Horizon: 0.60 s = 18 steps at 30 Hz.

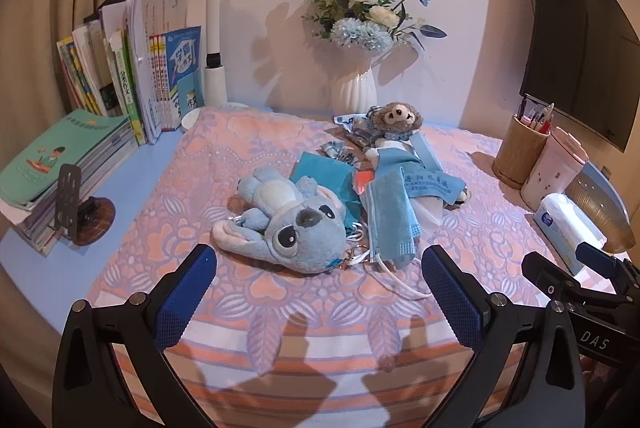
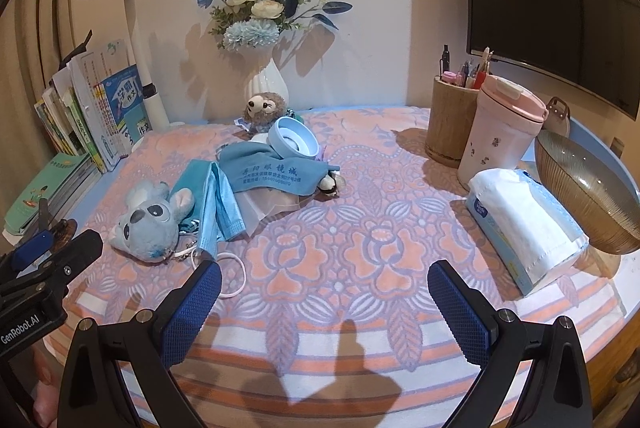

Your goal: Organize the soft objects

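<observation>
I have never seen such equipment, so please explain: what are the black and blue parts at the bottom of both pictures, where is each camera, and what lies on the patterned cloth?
A person holds two hand-held grippers; there is no robot arm. Each picture comes from a camera on one gripper, looking forward between its two blue-padded fingers. One view shows the left gripper, the other the right gripper. Both are open and hold nothing. On the cloth lie a blue plush toy, a face mask, a printed blue cleaning cloth and a small brown plush. At the right stand a tissue pack, a pink cup and a pen holder.
</observation>
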Tool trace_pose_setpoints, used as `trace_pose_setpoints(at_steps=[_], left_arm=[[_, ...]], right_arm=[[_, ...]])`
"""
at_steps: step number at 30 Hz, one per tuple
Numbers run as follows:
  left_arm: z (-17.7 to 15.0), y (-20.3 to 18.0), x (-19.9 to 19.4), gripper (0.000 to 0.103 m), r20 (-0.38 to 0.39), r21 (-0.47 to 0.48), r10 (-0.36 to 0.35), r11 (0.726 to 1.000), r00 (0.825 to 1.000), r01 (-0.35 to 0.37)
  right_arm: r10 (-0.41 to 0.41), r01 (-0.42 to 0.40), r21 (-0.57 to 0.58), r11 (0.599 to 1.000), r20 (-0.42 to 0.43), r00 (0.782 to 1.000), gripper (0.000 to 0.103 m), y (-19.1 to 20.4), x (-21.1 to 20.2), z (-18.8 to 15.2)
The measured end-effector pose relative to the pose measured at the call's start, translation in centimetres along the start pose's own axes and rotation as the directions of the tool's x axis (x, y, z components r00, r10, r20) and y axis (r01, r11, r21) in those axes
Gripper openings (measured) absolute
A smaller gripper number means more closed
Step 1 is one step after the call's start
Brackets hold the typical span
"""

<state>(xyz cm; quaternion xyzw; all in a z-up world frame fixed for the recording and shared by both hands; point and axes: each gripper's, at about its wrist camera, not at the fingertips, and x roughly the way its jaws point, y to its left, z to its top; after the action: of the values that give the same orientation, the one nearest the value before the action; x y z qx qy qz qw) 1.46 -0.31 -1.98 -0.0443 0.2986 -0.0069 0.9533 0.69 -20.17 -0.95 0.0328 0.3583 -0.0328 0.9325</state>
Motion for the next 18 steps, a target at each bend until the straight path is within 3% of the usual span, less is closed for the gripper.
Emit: trace_pose_setpoints(at_steps=[6,18], left_arm=[[-0.02,0.05,-0.12,0.102,0.014,0.005,0.007,1.000,1.000,-0.007],[0.07,1.02,0.41,0.102,-0.028,-0.021,0.010,1.000,1.000,-0.011]], right_arm=[[0.003,-0.003,-0.001,1.000,-0.007,1.000,0.103,-0.01,0.16,0.02],[-0.012,0.012,-0.002,1.000,-0.006,1.000,0.103,0.04,0.32,-0.10]])
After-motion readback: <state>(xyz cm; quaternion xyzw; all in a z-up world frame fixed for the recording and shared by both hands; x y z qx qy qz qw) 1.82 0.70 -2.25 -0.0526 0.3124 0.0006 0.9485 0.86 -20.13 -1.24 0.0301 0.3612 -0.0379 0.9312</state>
